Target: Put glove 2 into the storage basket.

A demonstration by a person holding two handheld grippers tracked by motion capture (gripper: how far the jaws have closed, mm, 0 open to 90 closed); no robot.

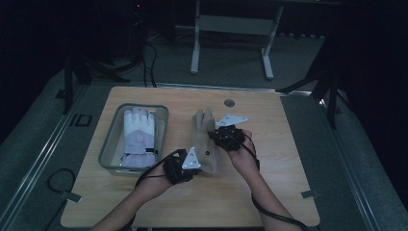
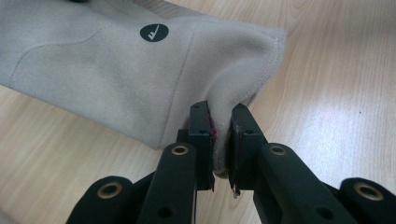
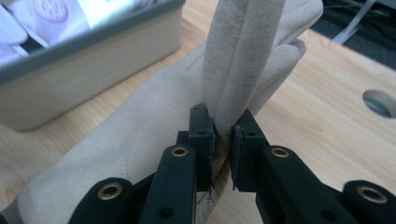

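In the high view a beige glove [image 1: 204,140] lies on the wooden table [image 1: 269,192], just right of a grey tray [image 1: 107,144] that holds a white glove [image 1: 138,135]. The left gripper [image 1: 196,162] sits at the beige glove's near end, by the cuff, and the right gripper [image 1: 215,134] at its right edge, nearer the finger end. A round hole [image 1: 229,103] shows in the table's far part.

In the left gripper view the two black jaws are drawn in narrow and pinch a fold of the beige glove [image 2: 116,70] at its cuff corner (the fabric bunches up between the pads). A small round black logo [image 2: 154,32] marks the glove, and the table [image 2: 336,93] shows under it.

In the right gripper view the jaws stand just as narrow, clamped on the beige glove [image 3: 140,140] where its finger part stands up in folds. The grey tray [image 3: 84,79] is at the far left with the white glove [image 3: 56,14] in it, and the table hole [image 3: 380,102] lies to the right
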